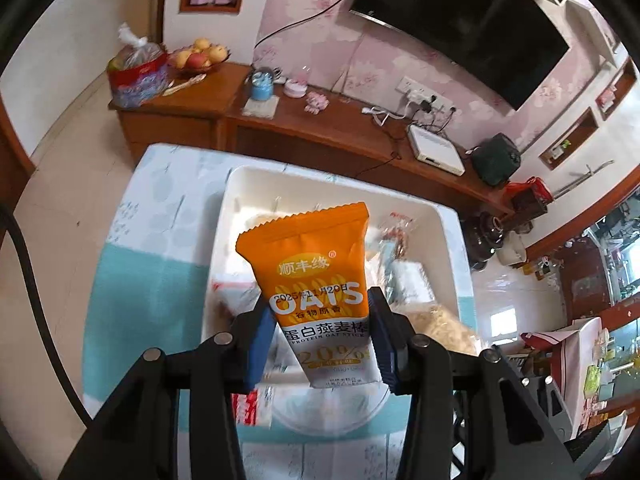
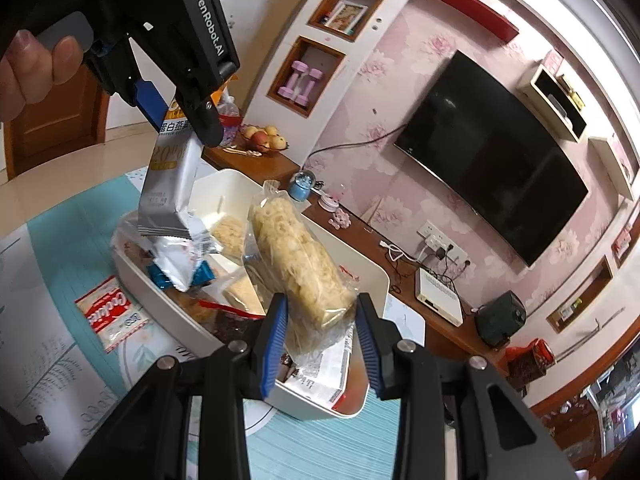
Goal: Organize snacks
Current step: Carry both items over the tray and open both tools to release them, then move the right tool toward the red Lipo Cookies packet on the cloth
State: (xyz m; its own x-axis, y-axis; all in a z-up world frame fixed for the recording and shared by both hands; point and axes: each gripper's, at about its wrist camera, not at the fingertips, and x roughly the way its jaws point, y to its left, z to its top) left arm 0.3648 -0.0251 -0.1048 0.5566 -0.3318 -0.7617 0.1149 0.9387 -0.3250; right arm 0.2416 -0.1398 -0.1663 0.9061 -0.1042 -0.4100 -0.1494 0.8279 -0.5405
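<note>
In the left wrist view, the left tool (image 1: 322, 338) is seen clenched on an orange and white oat bar packet (image 1: 316, 280), the blue pads pressed against the packet's lower white half while the orange top stands upright above them. The packet is held in the air over a white bin (image 1: 446, 240), which rests on a surface covered with a teal and white patterned cloth (image 1: 148, 240). Further wrapped snacks are noted inside the bin, blurred. A red and white packet (image 1: 250, 404) is observed on the cloth just below the bin's near edge. In the right wrist view, the right tool (image 2: 322, 344) is recorded as grasping a clear bag of pale crisp pieces (image 2: 298, 258), gripped near its lower end, the bag rising tilted above the same white bin (image 2: 376, 280). The left tool (image 2: 176, 114) appears at the upper left, held by a hand (image 2: 38, 64), with the oat bar packet (image 2: 170, 196) hanging from it over the bin's far end. A cookie packet (image 2: 110, 314) is seen lying flat on the cloth (image 2: 52, 240) beside the bin.
</note>
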